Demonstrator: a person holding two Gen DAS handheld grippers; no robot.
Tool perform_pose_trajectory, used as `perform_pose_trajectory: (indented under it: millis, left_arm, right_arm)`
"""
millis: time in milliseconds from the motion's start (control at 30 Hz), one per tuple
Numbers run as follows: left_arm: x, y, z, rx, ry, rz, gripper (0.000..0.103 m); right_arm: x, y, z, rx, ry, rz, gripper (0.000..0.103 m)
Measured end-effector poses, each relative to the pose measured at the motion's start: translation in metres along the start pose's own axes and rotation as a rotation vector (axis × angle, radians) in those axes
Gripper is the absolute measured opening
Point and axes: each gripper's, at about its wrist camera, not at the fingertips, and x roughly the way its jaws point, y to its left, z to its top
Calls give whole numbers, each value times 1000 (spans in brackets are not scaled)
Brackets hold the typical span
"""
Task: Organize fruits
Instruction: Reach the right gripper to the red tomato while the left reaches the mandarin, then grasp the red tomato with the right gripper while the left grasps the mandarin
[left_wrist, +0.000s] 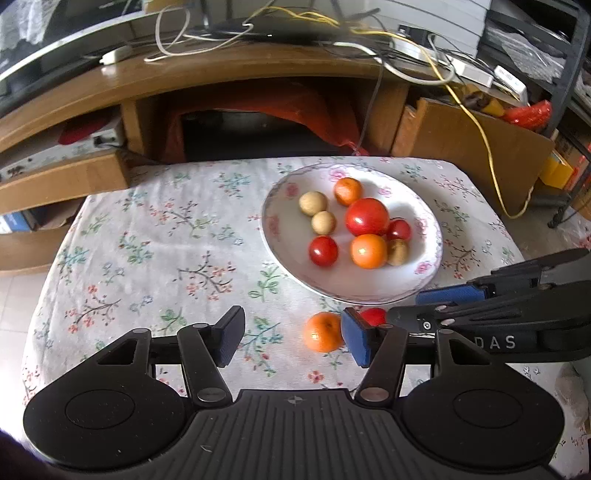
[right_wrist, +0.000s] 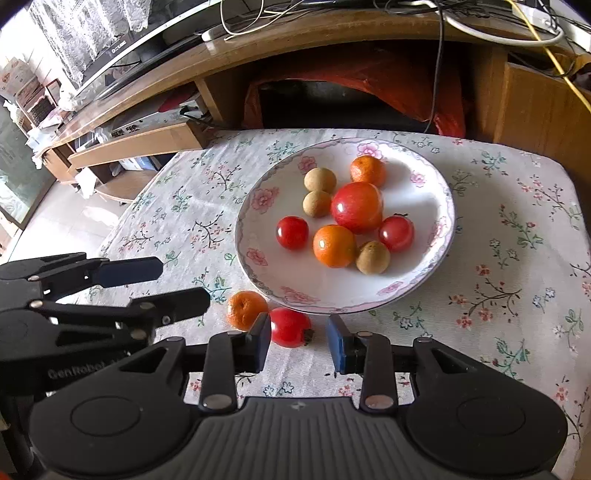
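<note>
Orange mandarin (right_wrist: 245, 309) and red tomato (right_wrist: 290, 327) lie on the floral cloth (right_wrist: 517, 240) just near of the plate (right_wrist: 436, 258); right gripper (right_wrist: 299, 341) and left gripper (left_wrist: 291, 341) both gape wide, holding nothing

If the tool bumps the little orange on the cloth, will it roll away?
Probably a little. The small orange is round and lies loose on the tablecloth, so a nudge could roll it. The red fruit beside it and the plate rim may stop it. Its dimpled skin likely grips well.
</note>
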Motion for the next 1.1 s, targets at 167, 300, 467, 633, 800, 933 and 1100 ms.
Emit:
perform_pose_trajectory:
  millis: [167, 300, 467, 633, 800, 933, 1100]
  left_arm:
    - [-4, 11, 0, -39, -6, -6, 66]
    - [-7, 15, 0, -51, -12, -14, 67]
    - [-6, 14, 1, -56, -11, -29, 68]
    - [-3, 16, 0, -64, -1, -31, 70]
    - [-4, 16, -2, -60, 4, -38, 71]
    - [-7, 22, -4, -72, -6, -35, 72]
    - [-4, 27, -6, -80, 6, -33, 72]
  right_arm:
    - [13, 4, -1, -26, 8, 35, 34]
    - [23, 8, -4, -72, 1, 45, 34]
    - [27, 9, -6, -86, 18, 68, 36]
    - [18, 15, -18, -104, 100, 173, 35]
    - [4, 28, -24, -215, 50, 106, 35]
    - [12, 29, -16, -240, 18, 54, 36]
    - [24, 24, -10, -245, 2, 8, 38]
